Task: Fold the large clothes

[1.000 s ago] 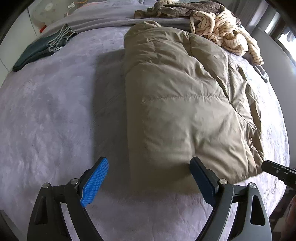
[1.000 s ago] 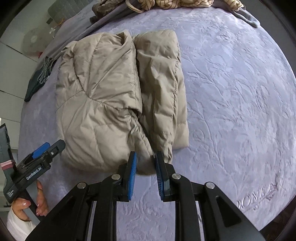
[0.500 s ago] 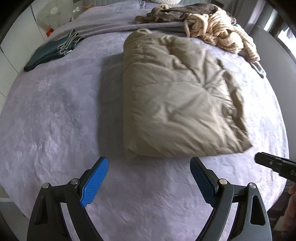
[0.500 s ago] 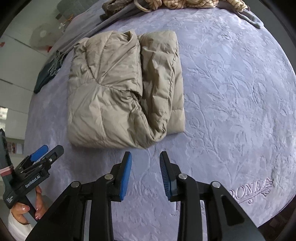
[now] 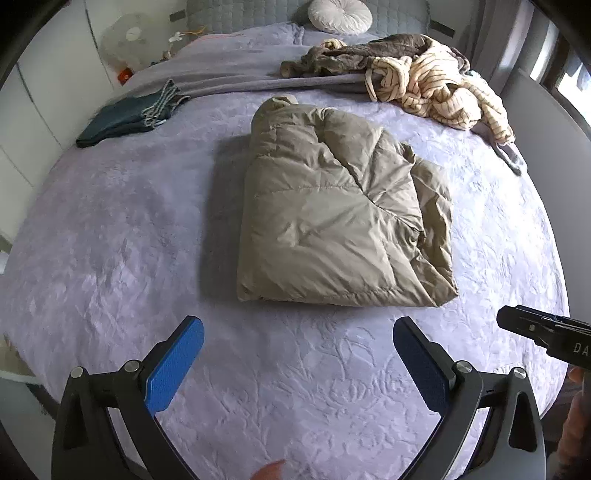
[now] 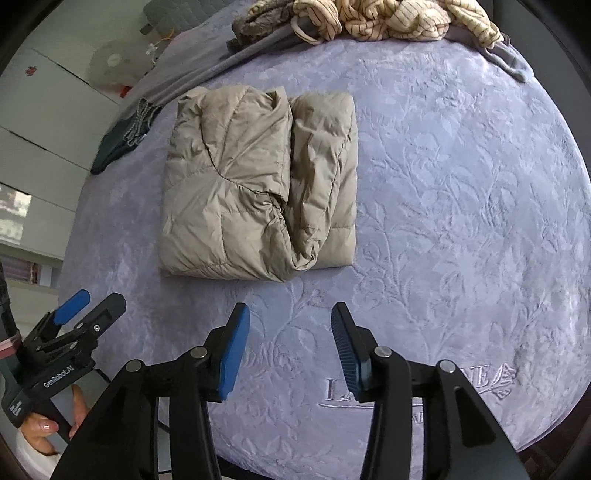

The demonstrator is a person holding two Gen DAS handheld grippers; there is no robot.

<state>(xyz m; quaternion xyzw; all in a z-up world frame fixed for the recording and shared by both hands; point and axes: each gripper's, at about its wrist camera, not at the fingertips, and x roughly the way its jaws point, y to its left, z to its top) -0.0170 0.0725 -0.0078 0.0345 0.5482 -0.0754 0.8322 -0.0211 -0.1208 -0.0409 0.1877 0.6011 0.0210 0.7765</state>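
A beige puffer jacket (image 5: 340,218) lies folded into a thick rectangle in the middle of the lavender bed (image 5: 110,240). It also shows in the right wrist view (image 6: 258,184), with one folded strip along its right side. My left gripper (image 5: 297,358) is open and empty, held back from the jacket's near edge. My right gripper (image 6: 290,350) is open and empty, also back from the near edge. The left gripper shows at the lower left of the right wrist view (image 6: 74,321).
A heap of striped cream and brown clothes (image 5: 413,77) lies at the far right of the bed. A folded dark teal garment (image 5: 129,118) lies far left. A round pillow (image 5: 340,14) and a fan (image 5: 129,37) stand beyond. The bed's near edge is close below me.
My right gripper has let go of the jacket's near edge and opened. Both grippers have pulled back toward the bed's near edge, so the jacket looks farther away.
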